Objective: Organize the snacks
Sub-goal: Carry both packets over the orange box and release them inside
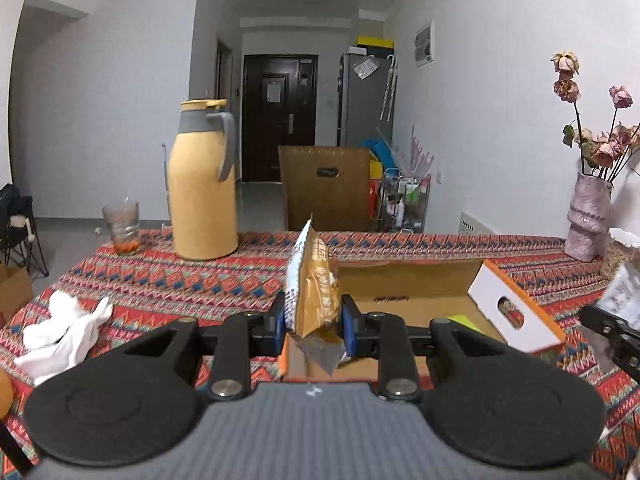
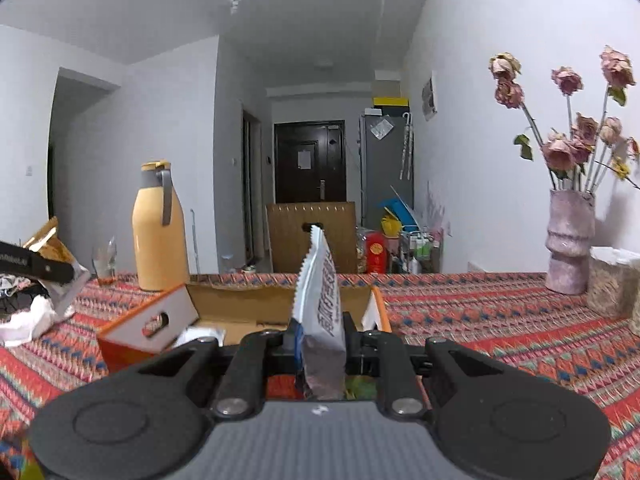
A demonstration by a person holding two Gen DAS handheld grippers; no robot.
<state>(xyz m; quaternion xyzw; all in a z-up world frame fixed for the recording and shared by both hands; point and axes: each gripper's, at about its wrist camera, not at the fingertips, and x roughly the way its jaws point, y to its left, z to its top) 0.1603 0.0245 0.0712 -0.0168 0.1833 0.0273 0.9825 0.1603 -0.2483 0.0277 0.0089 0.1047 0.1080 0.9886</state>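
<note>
My left gripper [image 1: 313,322] is shut on a tan and white snack packet [image 1: 314,288], held upright on edge above the near left part of an open cardboard box [image 1: 408,280]. My right gripper [image 2: 322,338] is shut on a white snack packet [image 2: 320,280] with dark lettering, also upright, over the same box [image 2: 240,304]. The box has orange and white flaps [image 1: 516,312] folded outward, and something yellow-green lies inside it. In the right wrist view the left gripper [image 2: 36,266] and its tan packet [image 2: 52,248] show at the far left edge. The right gripper [image 1: 612,328] shows at the right edge of the left wrist view.
A yellow thermos jug [image 1: 202,184] and a glass [image 1: 122,226] stand at the table's far left. White gloves [image 1: 64,332] lie at the left. A pink vase [image 2: 570,240] of dried roses and a woven basket [image 2: 612,280] stand at the far right. A patterned red cloth [image 2: 500,320] covers the table.
</note>
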